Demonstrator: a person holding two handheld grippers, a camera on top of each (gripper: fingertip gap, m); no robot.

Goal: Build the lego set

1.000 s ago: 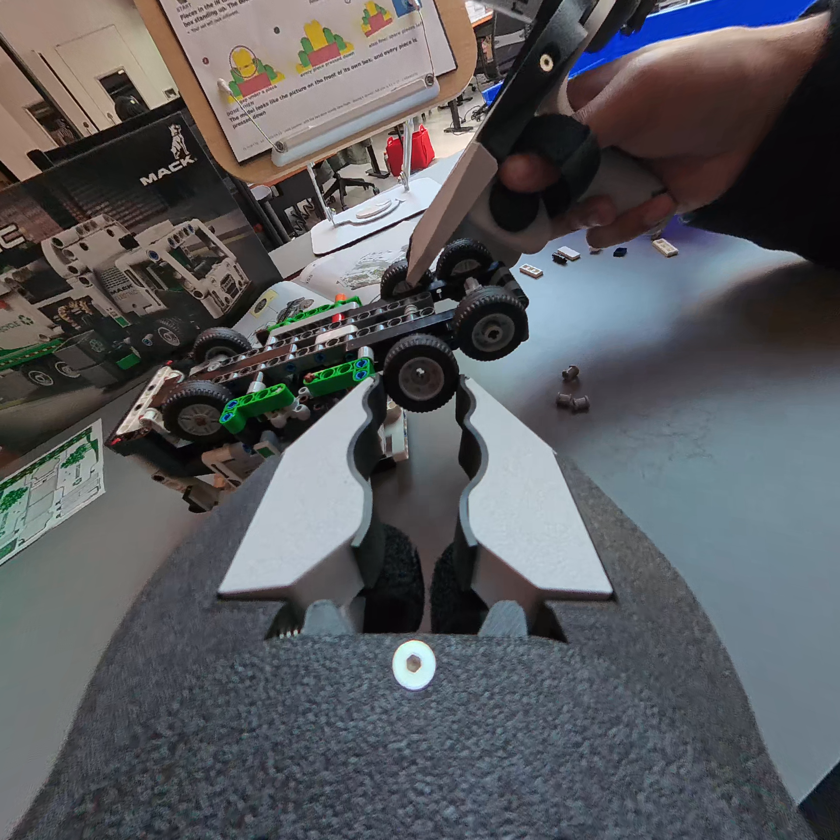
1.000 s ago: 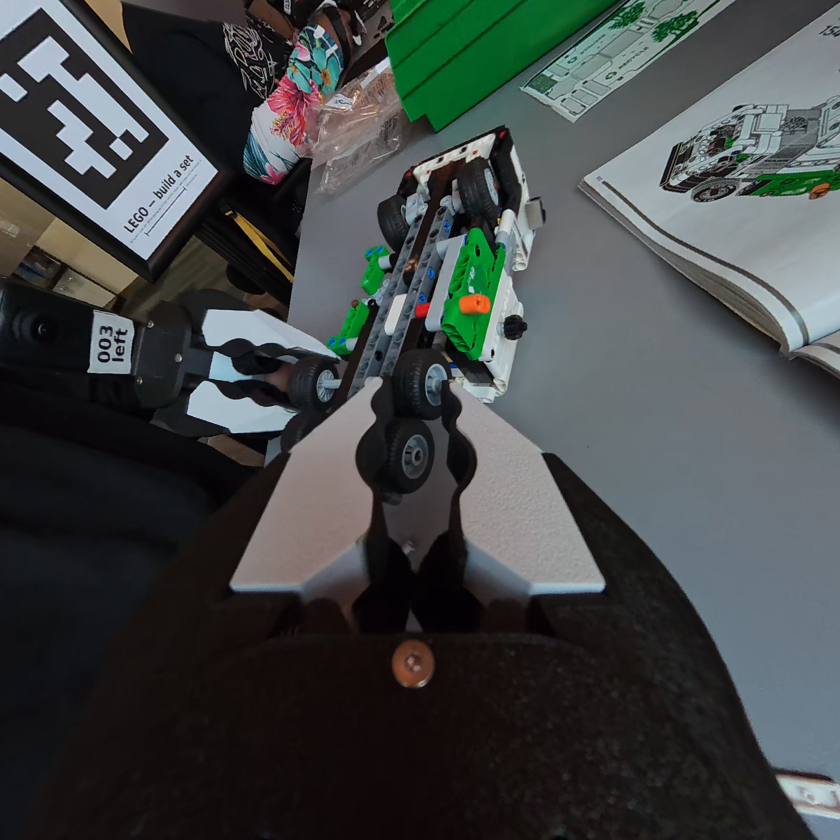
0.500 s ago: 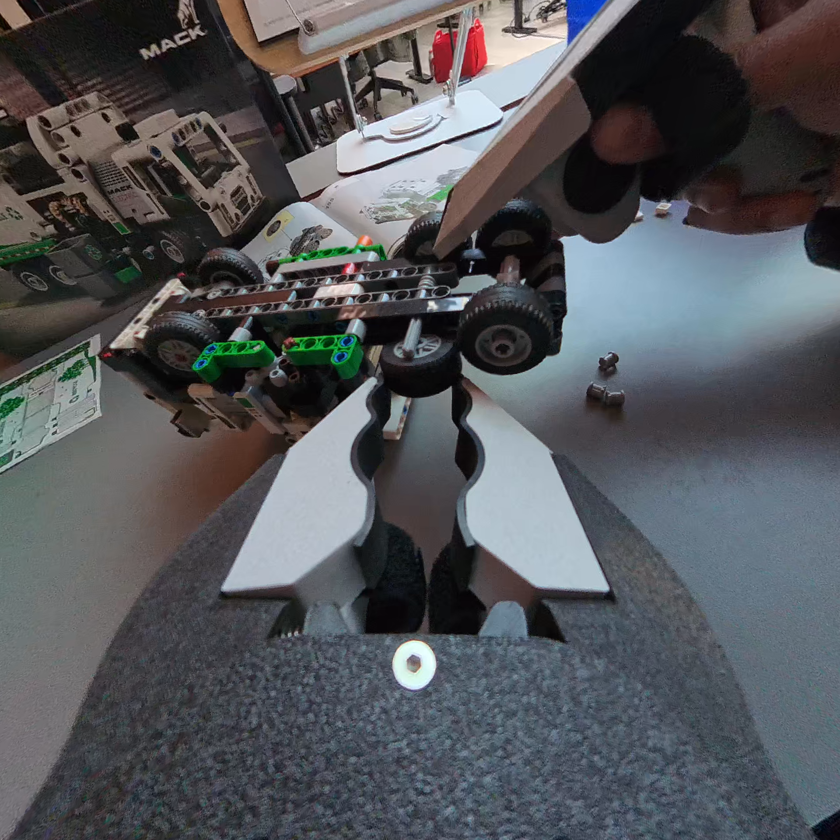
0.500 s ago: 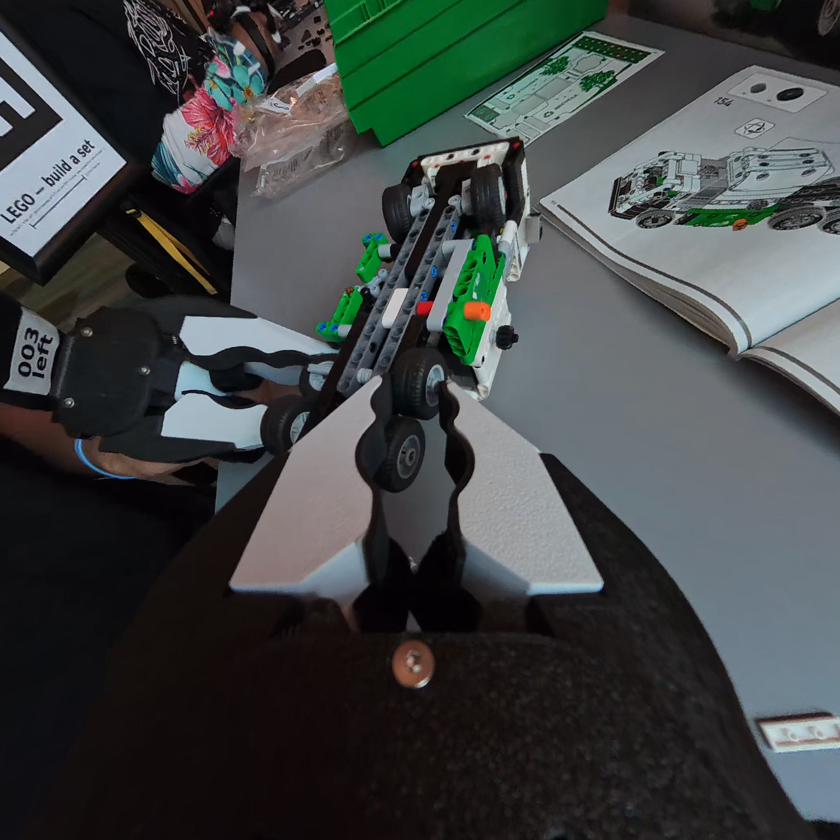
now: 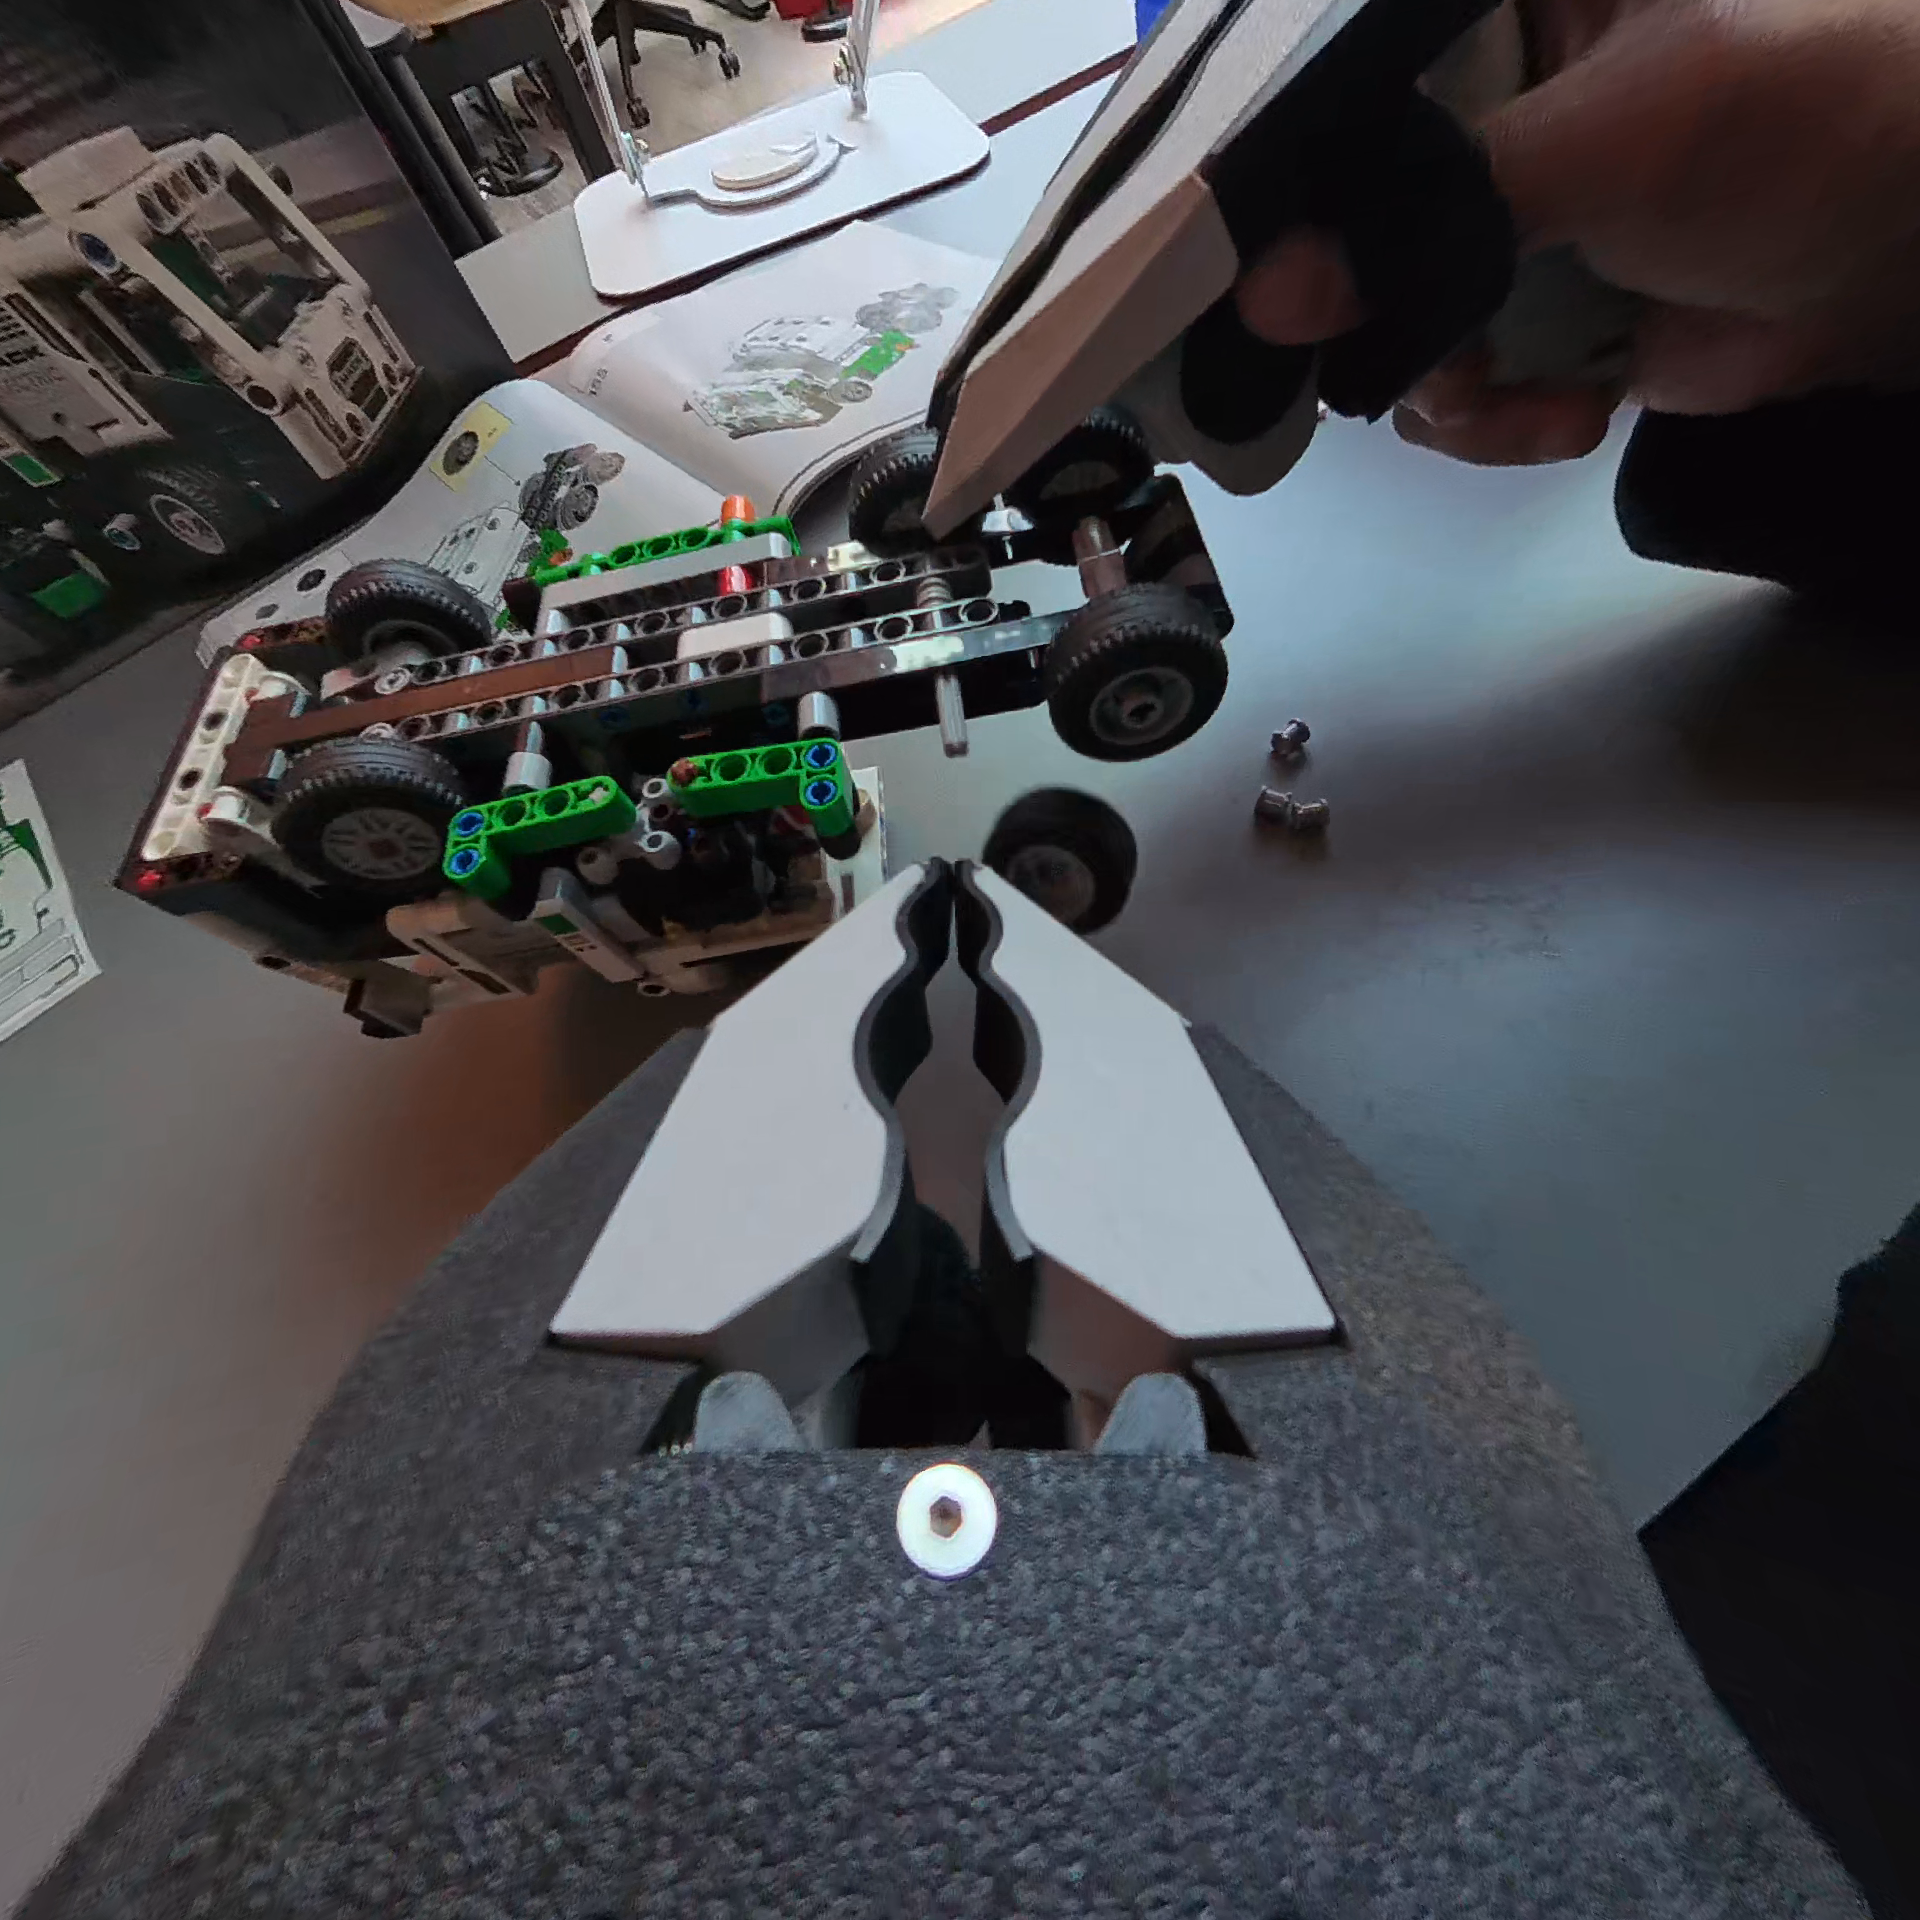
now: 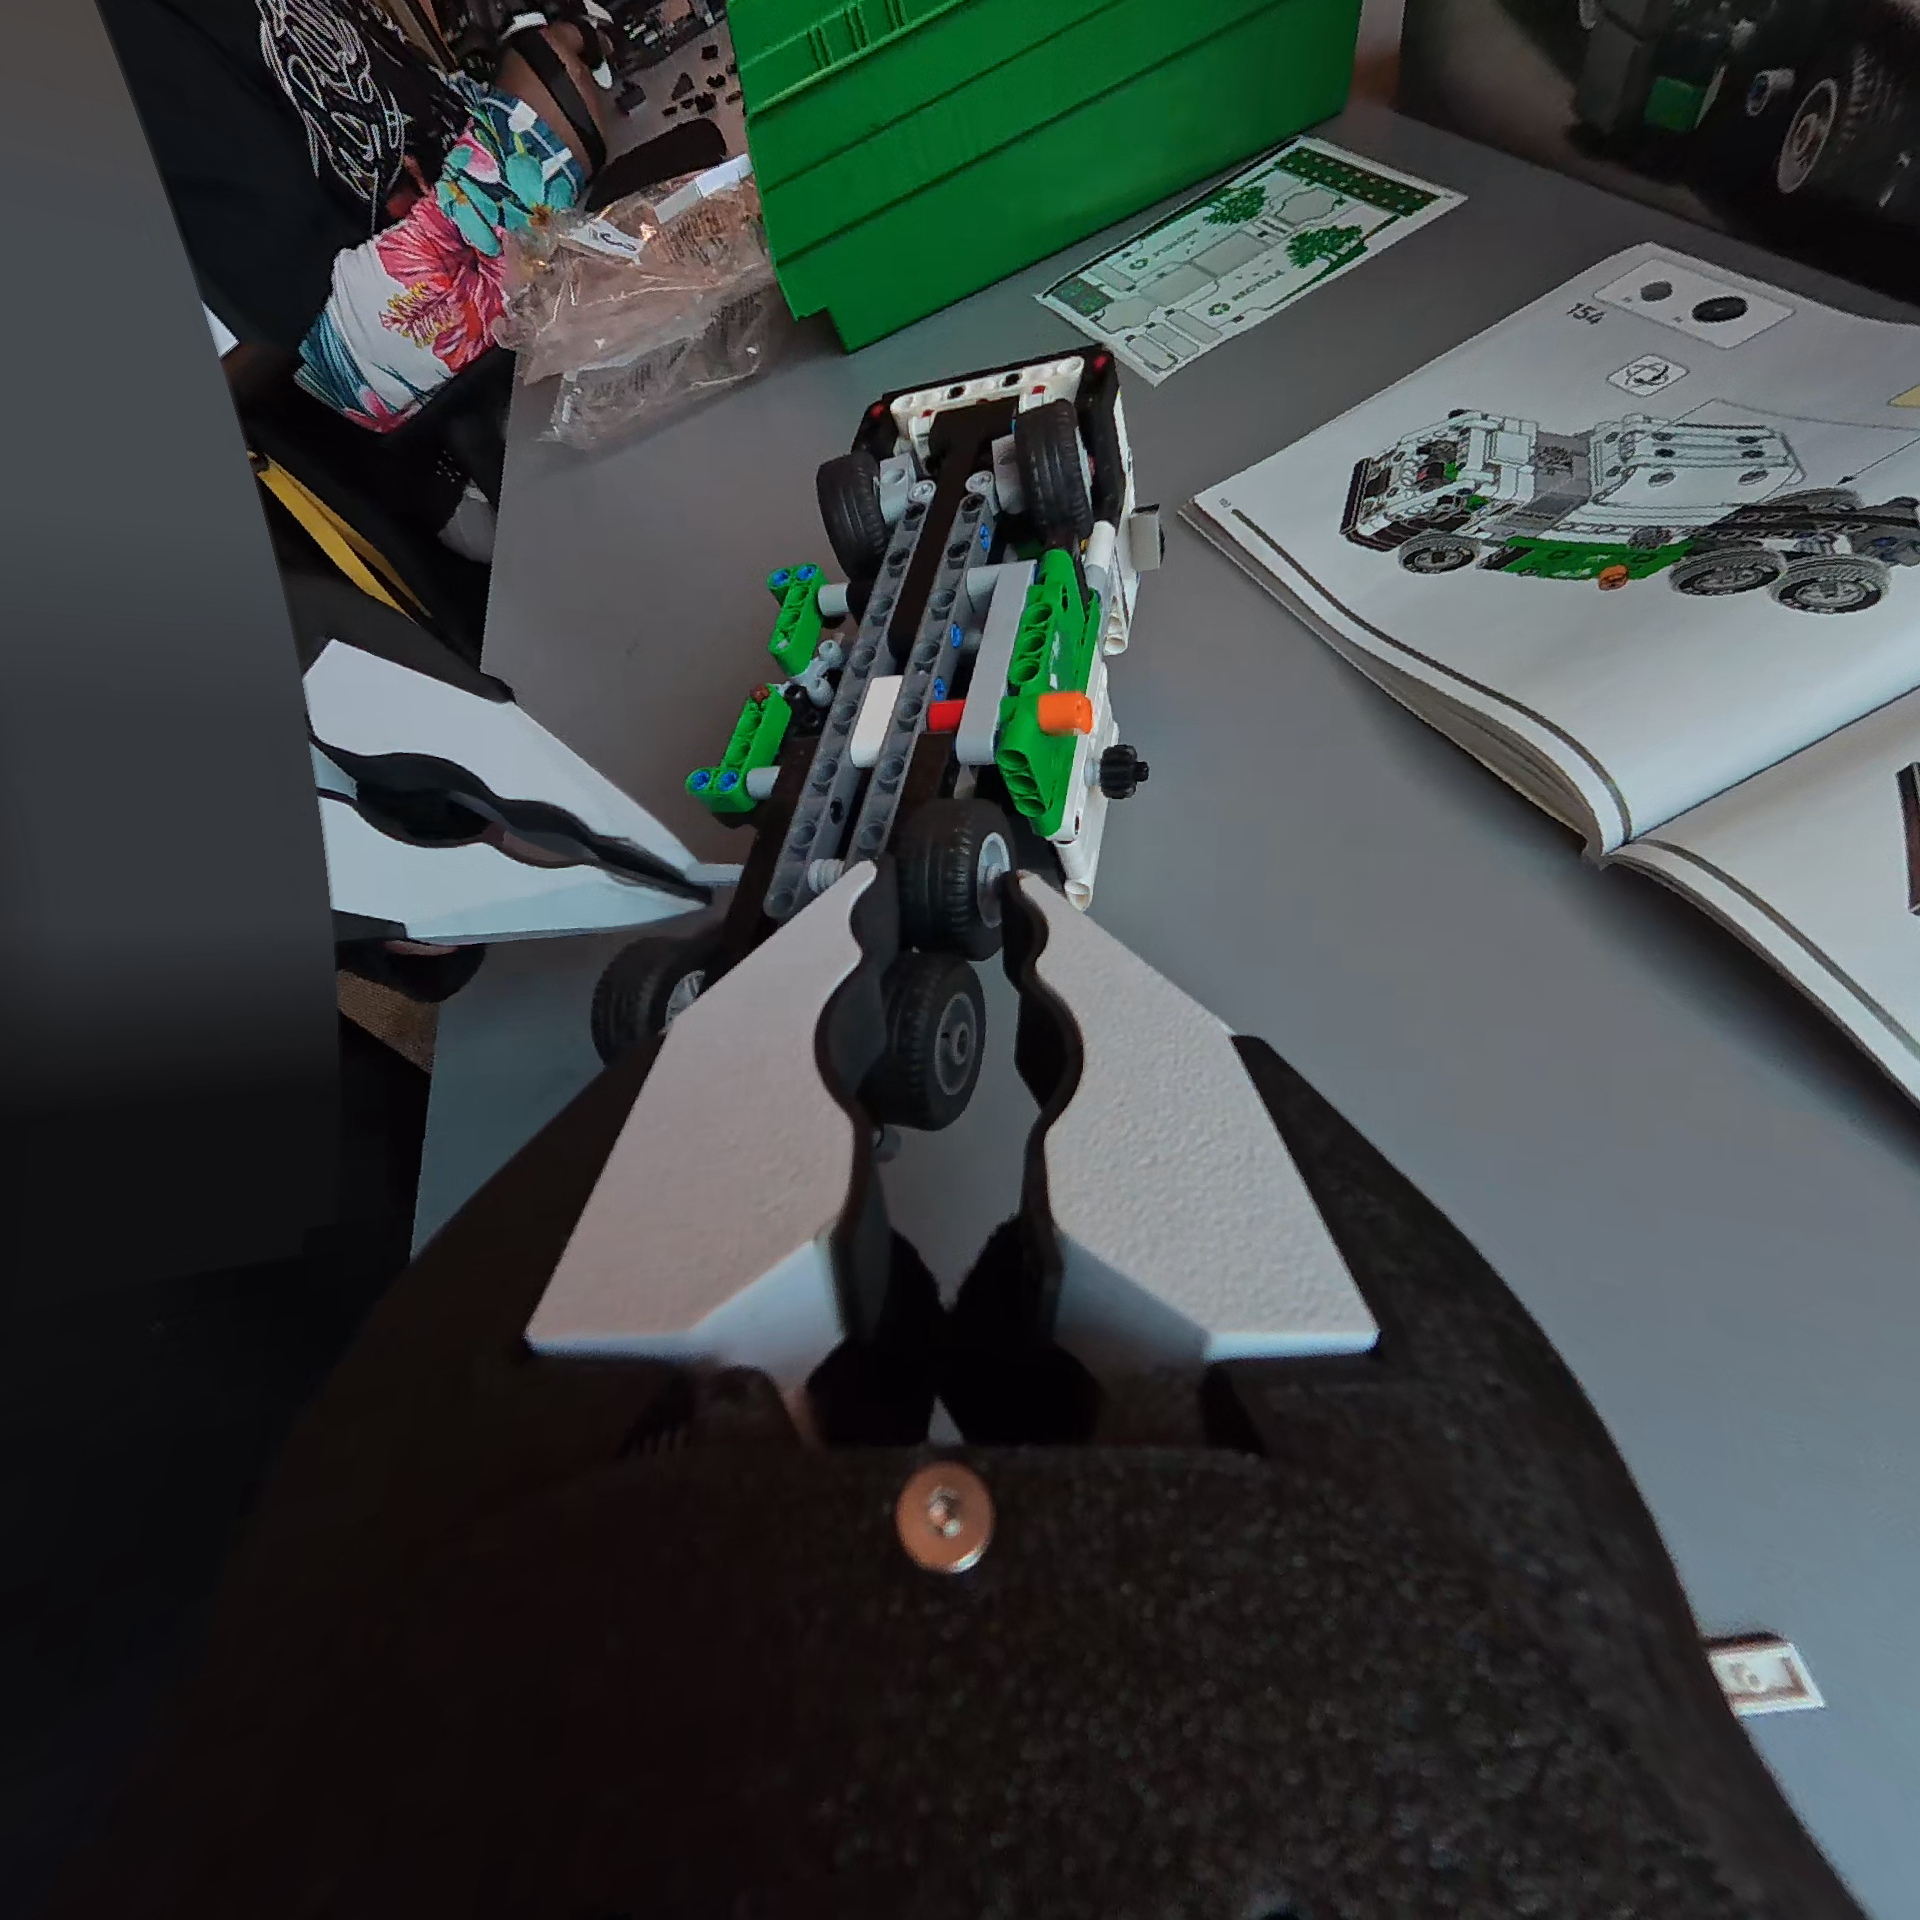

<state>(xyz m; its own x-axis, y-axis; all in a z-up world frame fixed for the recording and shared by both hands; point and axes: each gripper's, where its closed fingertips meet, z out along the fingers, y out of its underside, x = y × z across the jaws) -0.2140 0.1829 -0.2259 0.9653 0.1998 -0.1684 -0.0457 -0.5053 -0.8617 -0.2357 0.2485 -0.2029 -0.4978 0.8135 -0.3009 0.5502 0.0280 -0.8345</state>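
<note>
While the right tool (image 6: 940,894) grips the truck's wheel (image 6: 951,878), the left tool (image 5: 951,878) is closed, empty.

The truck chassis (image 5: 665,665) was held upside down above the bench (image 5: 1455,1039), its rear end raised and its cab end lowered toward the surface. The right hand-held gripper (image 6: 940,894) was placed around a rear wheel (image 6: 951,883) on the far side of the chassis. The left hand-held gripper (image 5: 948,868) was positioned just before the near side, and a loose wheel (image 5: 1060,857) was seen just beside its tips, below a bare axle (image 5: 951,717). Small pins (image 5: 1288,779) lay on the bench to the right. An instruction booklet (image 6: 1558,582) lay open behind the chassis, and a sticker sheet (image 6: 1247,249) lay beyond its cab end, before a bin (image 6: 1039,135).
</note>
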